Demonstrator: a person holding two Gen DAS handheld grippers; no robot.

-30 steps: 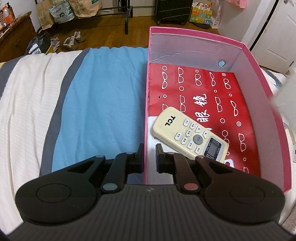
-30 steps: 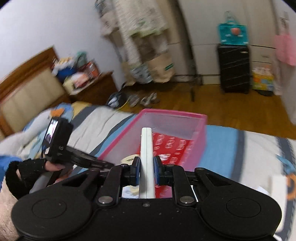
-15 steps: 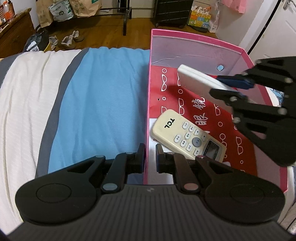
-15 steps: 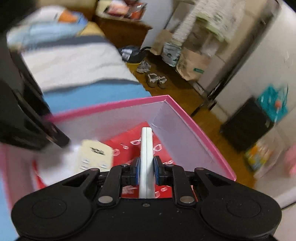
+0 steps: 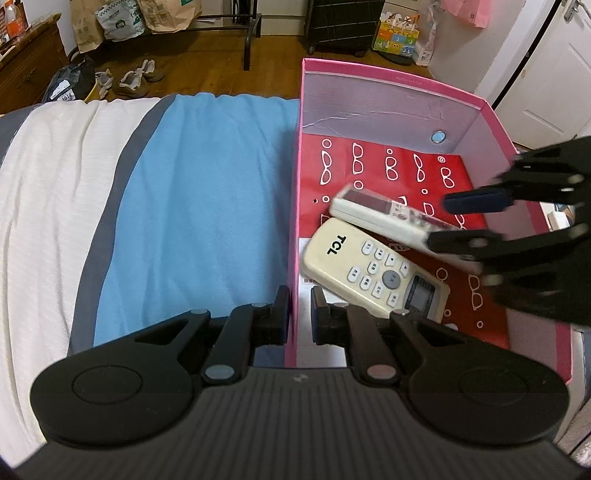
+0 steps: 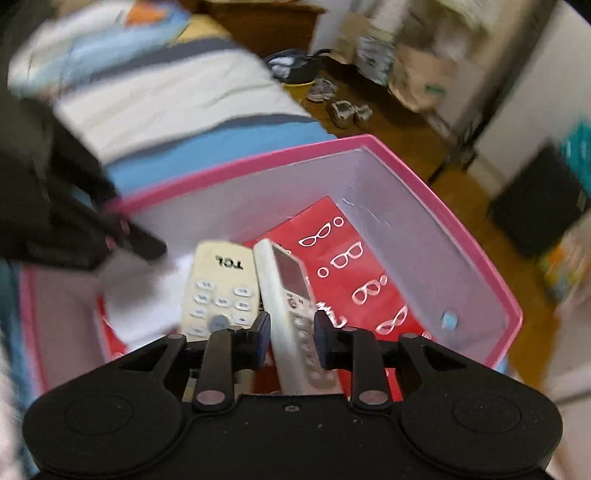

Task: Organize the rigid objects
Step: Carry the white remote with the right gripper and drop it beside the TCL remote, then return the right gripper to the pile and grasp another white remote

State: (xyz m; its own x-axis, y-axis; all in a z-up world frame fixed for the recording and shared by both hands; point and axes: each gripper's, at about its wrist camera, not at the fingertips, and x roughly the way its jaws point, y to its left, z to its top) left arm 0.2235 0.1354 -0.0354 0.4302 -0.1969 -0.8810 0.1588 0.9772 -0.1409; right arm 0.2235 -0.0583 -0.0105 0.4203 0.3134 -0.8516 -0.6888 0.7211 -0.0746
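A pink box [image 5: 391, 79] with a red glasses-print floor stands on the bed. My left gripper [image 5: 297, 317] is shut on the box's left wall near its front corner. A cream TCL remote [image 5: 373, 273] lies in the box; it also shows in the right wrist view [image 6: 218, 288]. A white remote [image 5: 380, 214] lies tilted beside and partly over it. My right gripper [image 6: 291, 332] is open, its jaws apart on either side of the white remote [image 6: 291, 295] and no longer pressing it. In the left wrist view the right gripper [image 5: 465, 218] reaches in over the box's right wall.
The box [image 6: 436, 206] sits on a blanket with blue [image 5: 199, 192], grey and white stripes. Beyond the bed's end is a wooden floor with shoes [image 5: 136, 75], paper bags, a black suitcase [image 5: 343, 22] and a white door [image 5: 554, 74] at right.
My right gripper came over the box, lowered the white remote beside the TCL remote and opened its jaws. The left gripper stayed shut on the box wall.
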